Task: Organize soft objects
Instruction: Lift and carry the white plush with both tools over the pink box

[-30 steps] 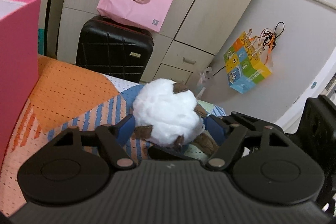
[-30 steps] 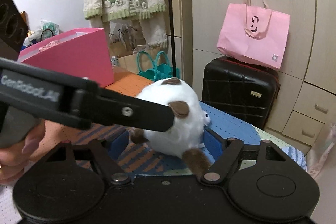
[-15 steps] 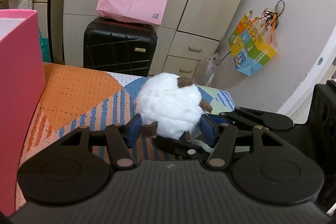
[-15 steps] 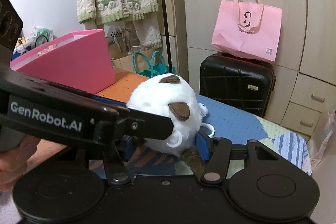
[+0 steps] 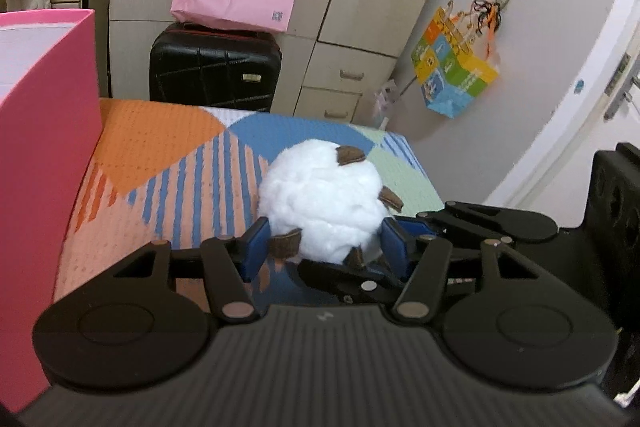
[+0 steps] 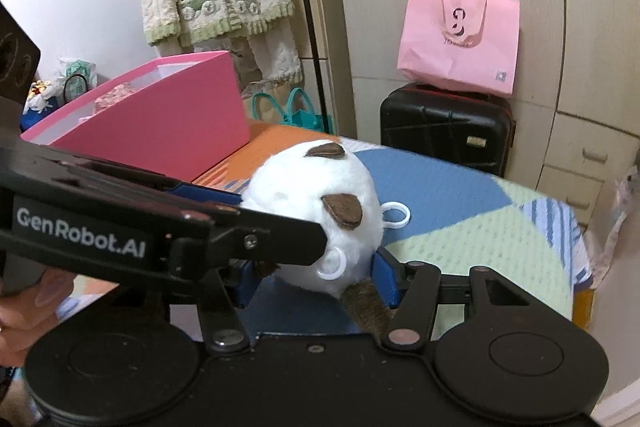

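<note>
White plush ball point(image 5: 324, 203) between both tongs: left tongs point(image 5: 326, 247) and right tongs point(image 6: 316, 275) have closed onto it since a second ago. Lifted off patterned bedcover point(image 5: 160, 155); pink box point(image 6: 160, 123) left of them likely next.

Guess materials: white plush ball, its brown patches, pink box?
White plush ball: fluffy synthetic fur, matte, fuzzy outline. Brown patches: flat, felt-like flaps with cut edges. Pink box: likely coated cardboard, with smooth stiff walls, crisp corners and a white inside.
</note>
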Motion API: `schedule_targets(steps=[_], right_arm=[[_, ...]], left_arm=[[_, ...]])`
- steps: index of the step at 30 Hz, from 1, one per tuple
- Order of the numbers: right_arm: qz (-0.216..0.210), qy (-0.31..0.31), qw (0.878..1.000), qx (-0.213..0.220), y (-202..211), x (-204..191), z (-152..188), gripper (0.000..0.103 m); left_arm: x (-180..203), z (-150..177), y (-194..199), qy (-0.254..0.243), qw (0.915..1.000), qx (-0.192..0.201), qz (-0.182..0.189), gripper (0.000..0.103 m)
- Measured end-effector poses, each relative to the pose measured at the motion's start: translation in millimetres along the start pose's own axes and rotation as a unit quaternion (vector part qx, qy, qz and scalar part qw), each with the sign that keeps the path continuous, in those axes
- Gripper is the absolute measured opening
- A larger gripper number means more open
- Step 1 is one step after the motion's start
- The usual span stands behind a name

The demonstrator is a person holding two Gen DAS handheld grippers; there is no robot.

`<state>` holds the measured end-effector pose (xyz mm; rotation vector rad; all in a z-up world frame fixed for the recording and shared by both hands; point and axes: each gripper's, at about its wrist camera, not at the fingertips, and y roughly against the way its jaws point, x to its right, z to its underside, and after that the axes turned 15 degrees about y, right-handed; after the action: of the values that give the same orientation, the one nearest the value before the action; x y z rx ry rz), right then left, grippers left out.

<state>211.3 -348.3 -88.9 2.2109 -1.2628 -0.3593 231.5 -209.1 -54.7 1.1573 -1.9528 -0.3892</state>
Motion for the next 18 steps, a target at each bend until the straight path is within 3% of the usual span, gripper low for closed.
schedule_targets(steps=[18], right_arm=[[0.051,-0.021,0.998,-0.021,56.4,-78.0,11.1,0.064]], left_arm=[[-1.8,39.0,69.0,-0.019,0.9983,-0.034,0.042,0.058]])
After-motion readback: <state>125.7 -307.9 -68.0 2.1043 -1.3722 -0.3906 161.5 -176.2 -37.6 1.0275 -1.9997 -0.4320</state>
